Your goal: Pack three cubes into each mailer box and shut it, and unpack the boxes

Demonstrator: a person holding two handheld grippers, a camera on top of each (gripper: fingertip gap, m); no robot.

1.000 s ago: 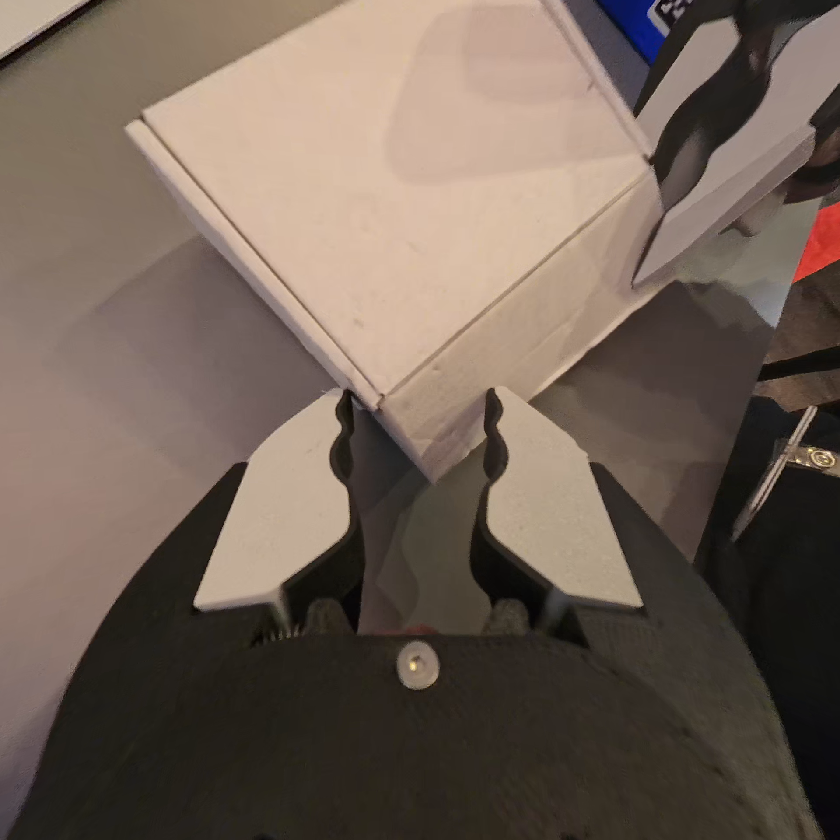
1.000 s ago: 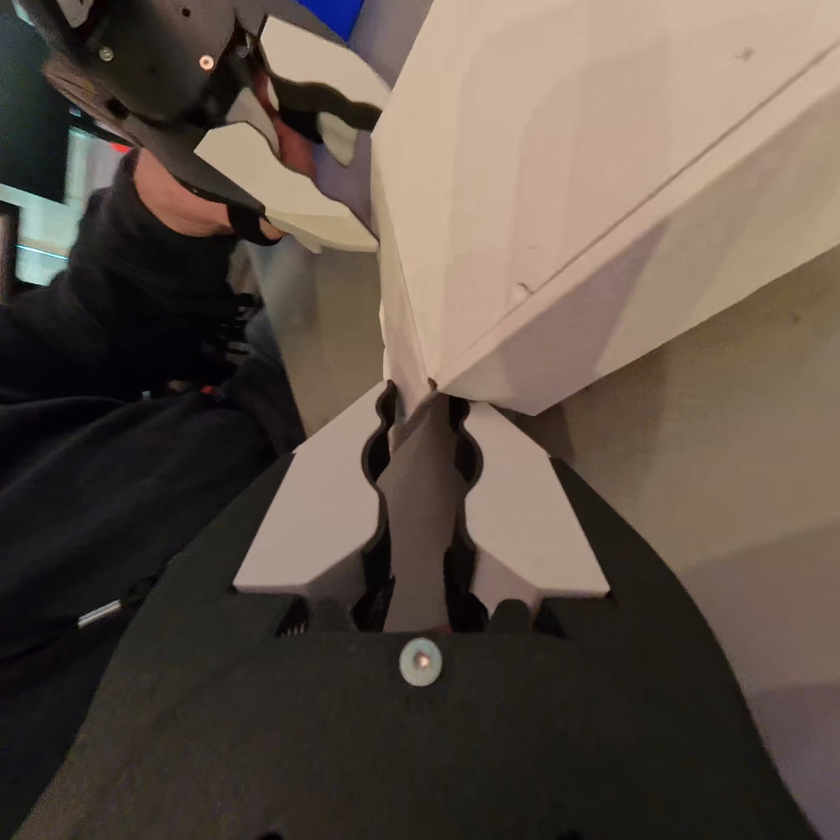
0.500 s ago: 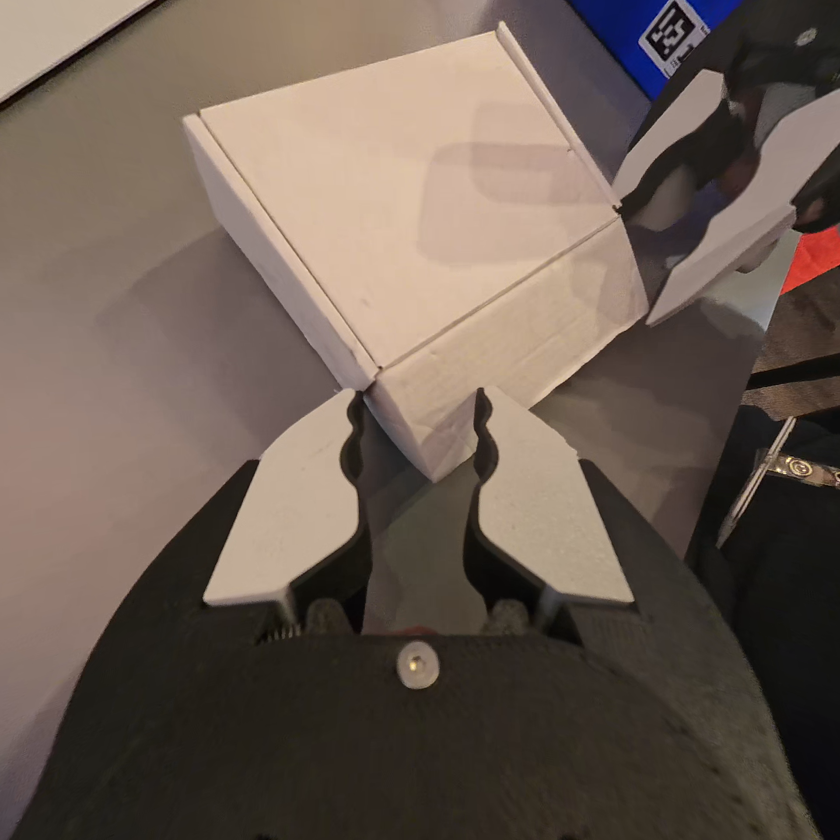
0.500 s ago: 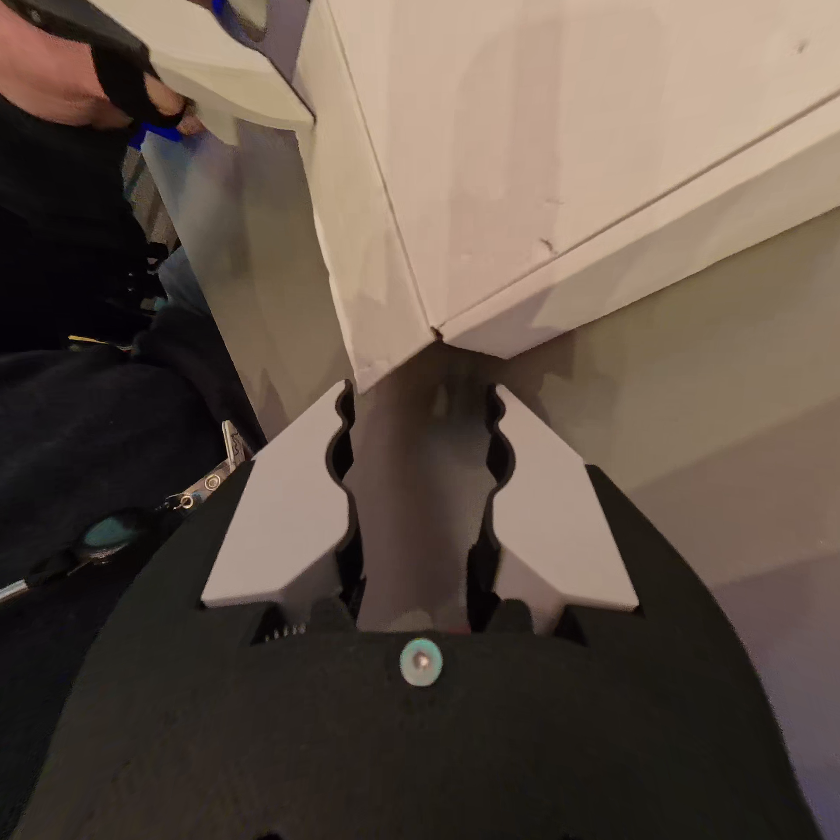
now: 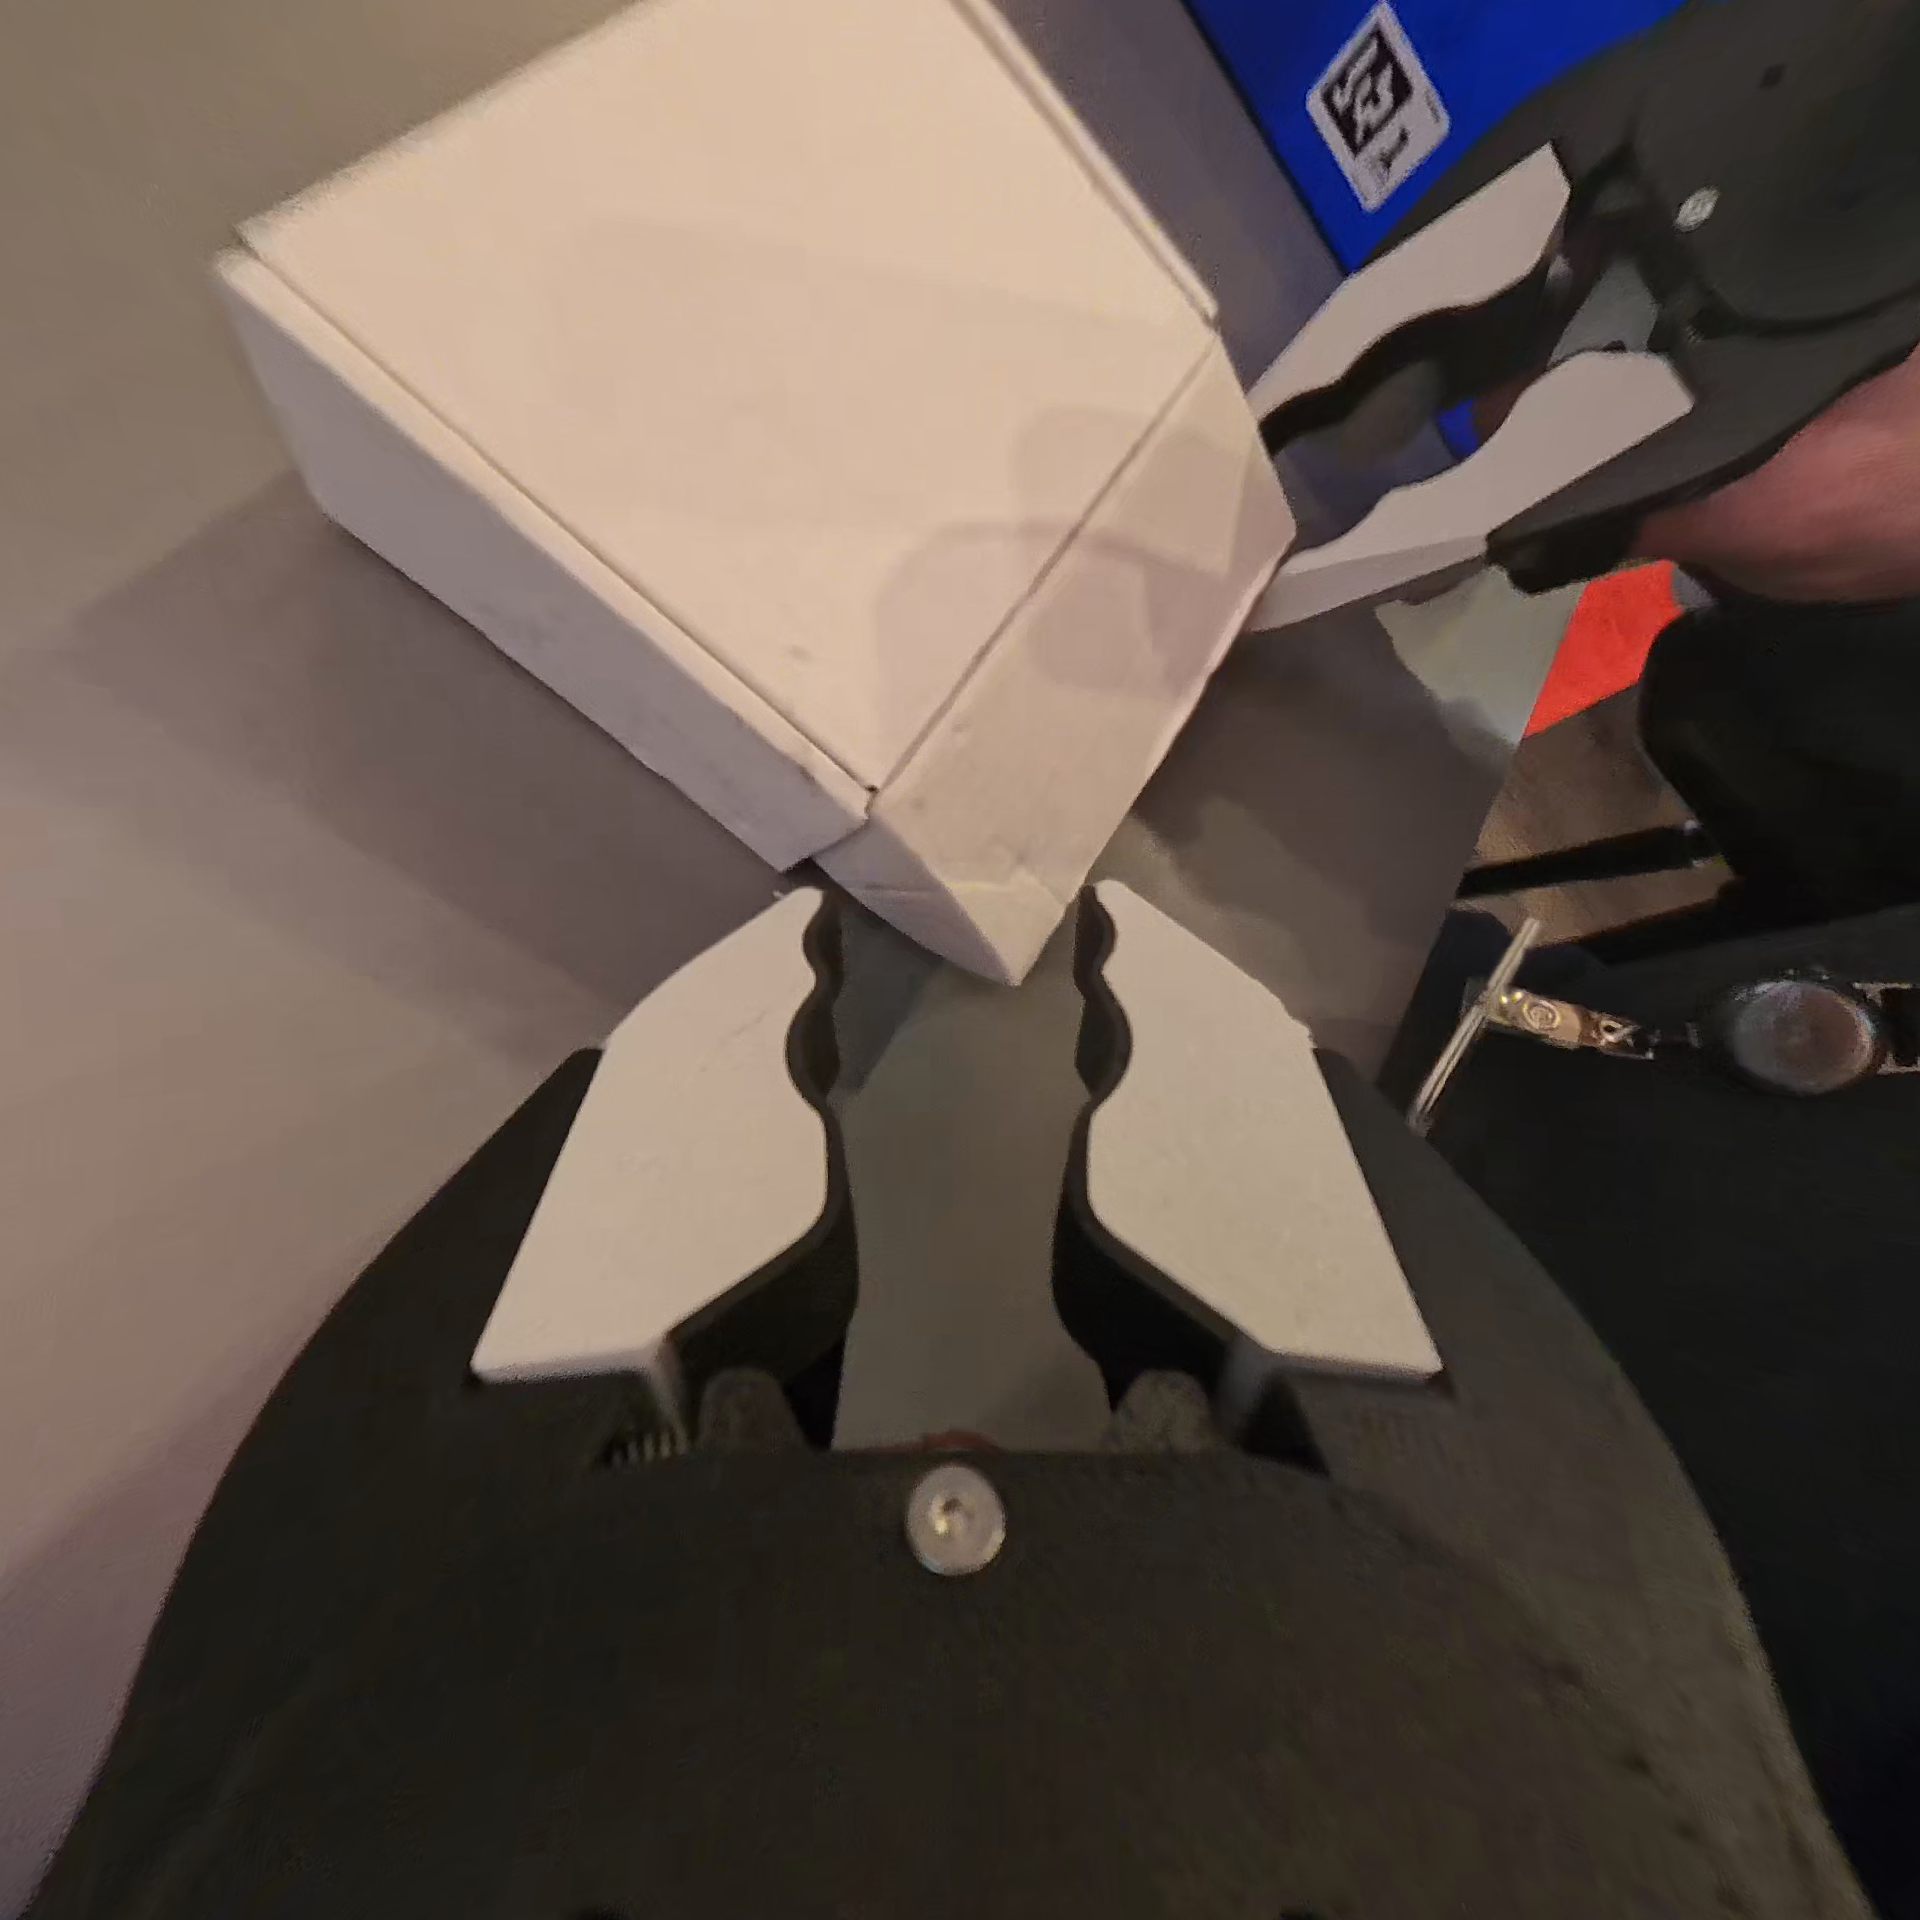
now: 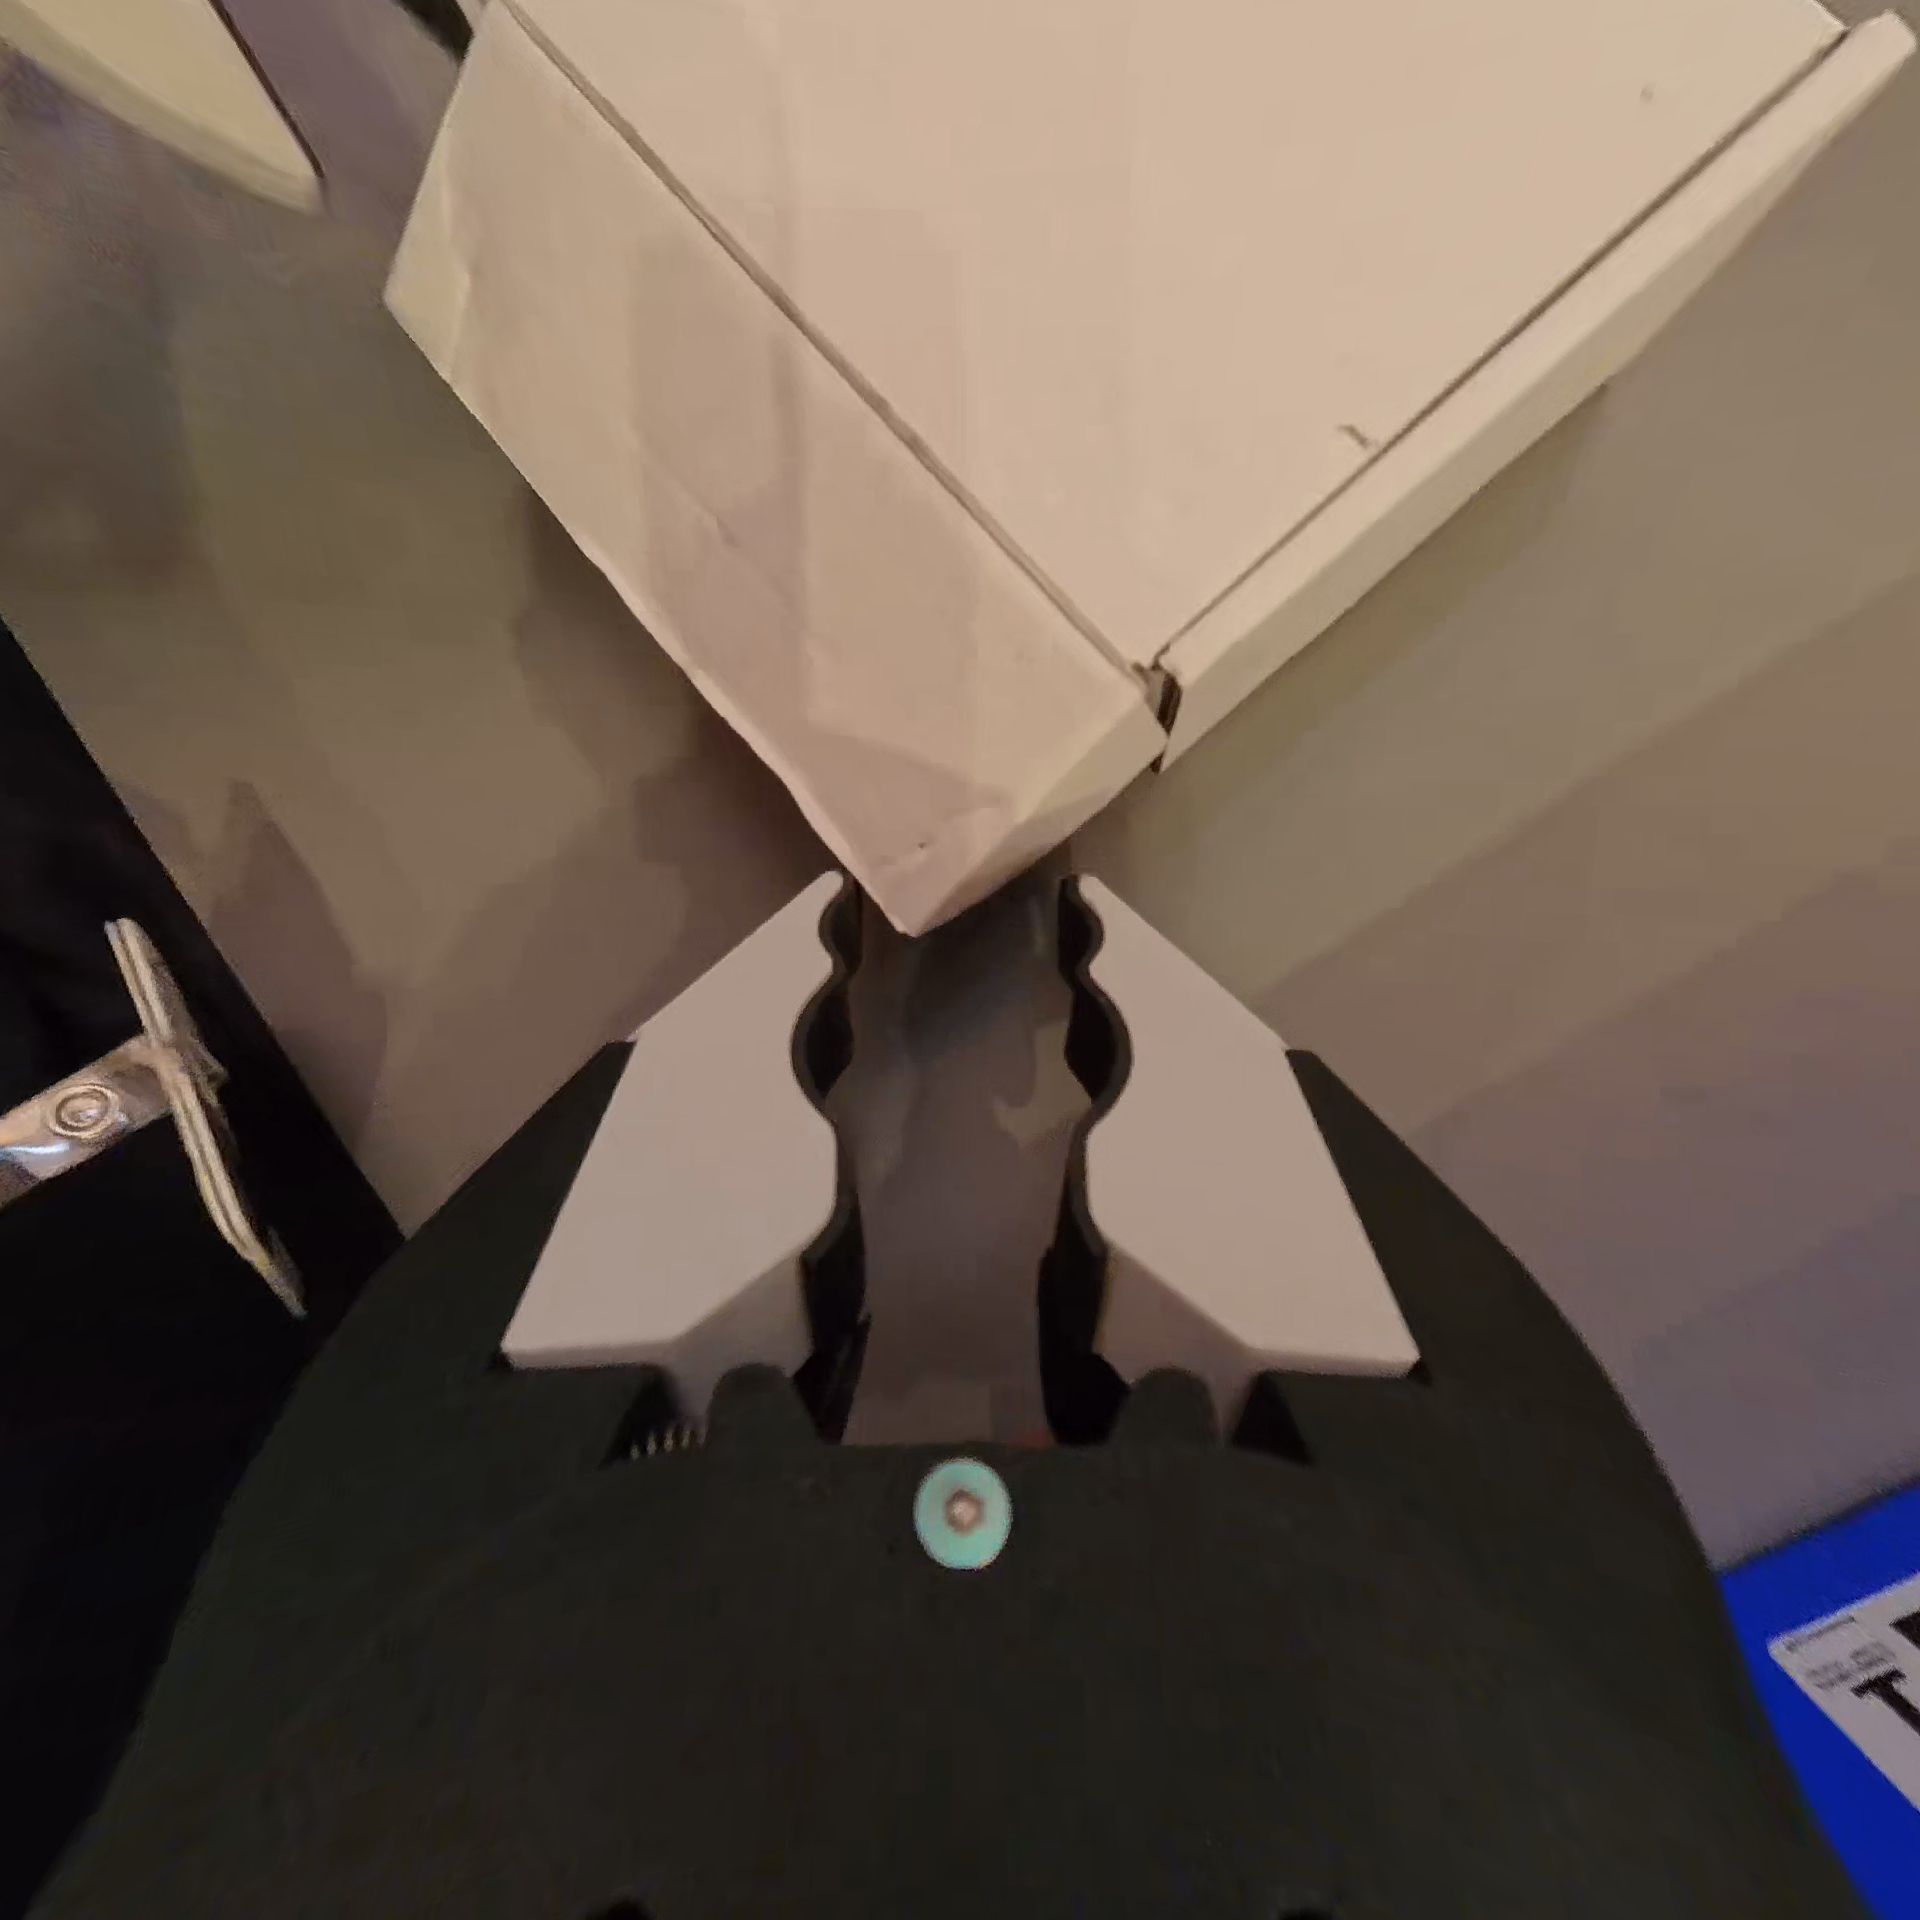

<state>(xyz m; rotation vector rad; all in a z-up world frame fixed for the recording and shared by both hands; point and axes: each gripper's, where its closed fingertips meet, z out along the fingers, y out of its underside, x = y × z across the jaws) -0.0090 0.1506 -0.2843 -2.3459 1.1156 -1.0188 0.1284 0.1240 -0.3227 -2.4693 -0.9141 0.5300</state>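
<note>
A white mailer box (image 5: pixel 727 416) lies shut on the grey table (image 5: pixel 208 935). My left gripper (image 5: pixel 956 894) is open, with the box's near corner poking between its fingertips. My right gripper (image 5: pixel 1278 520) is open at the box's right corner in the left wrist view. In the right wrist view the box (image 6: pixel 1143 260) fills the top, and one of its corners sits between the open tips of my right gripper (image 6: pixel 961 881). No cubes are in view.
A blue item with a white label (image 5: pixel 1455 104) lies behind the box and shows again in the right wrist view (image 6: pixel 1829 1662). The table's edge runs down the right, with a person in black clothing and a badge reel (image 5: pixel 1797 1039) beyond it.
My right gripper has opened and come off the box's corner. The box, tilted before, now lies flat and has turned. My left gripper stays open at the near corner.
</note>
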